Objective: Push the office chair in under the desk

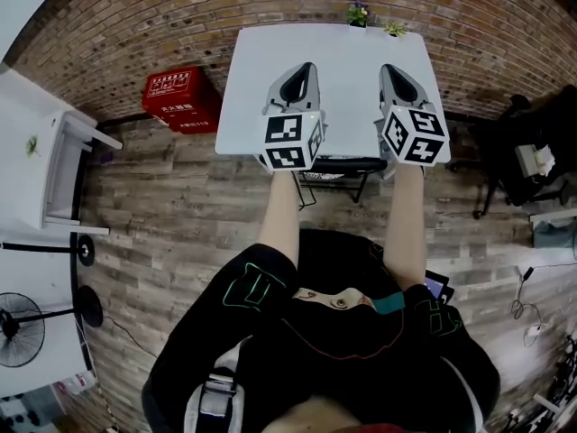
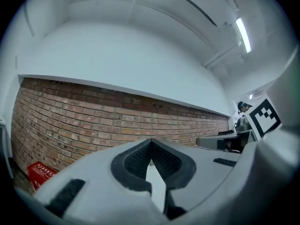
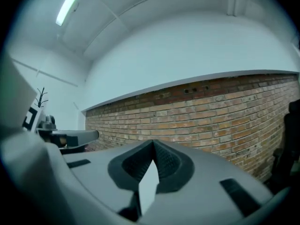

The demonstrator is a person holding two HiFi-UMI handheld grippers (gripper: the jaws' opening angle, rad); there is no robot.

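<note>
The left hand-held gripper (image 1: pixel 305 69) and right hand-held gripper (image 1: pixel 393 69) are closed on nothing. The office chair (image 1: pixel 335 165) sits at centre frame, mostly beneath the tabletop (image 1: pixel 252 88). It likely rolls easily, so push its stiff backrest.

Brick wall (image 1: pixel 135 25), grey plank floor (image 1: pixel 180 206), red crate (image 1: pixel 180 99)

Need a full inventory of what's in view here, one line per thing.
desk: one, white, top centre against the brick wall
office chair: one, black, mostly under the desk's near edge
small plants: two, green, desk's far edge
box: one, red, floor left of the desk
fan: one, black, lower left
side table: one, white, left edge
left gripper: one, grey, above the desk, fingers shut, empty
right gripper: one, grey, beside it, fingers shut, empty
</note>
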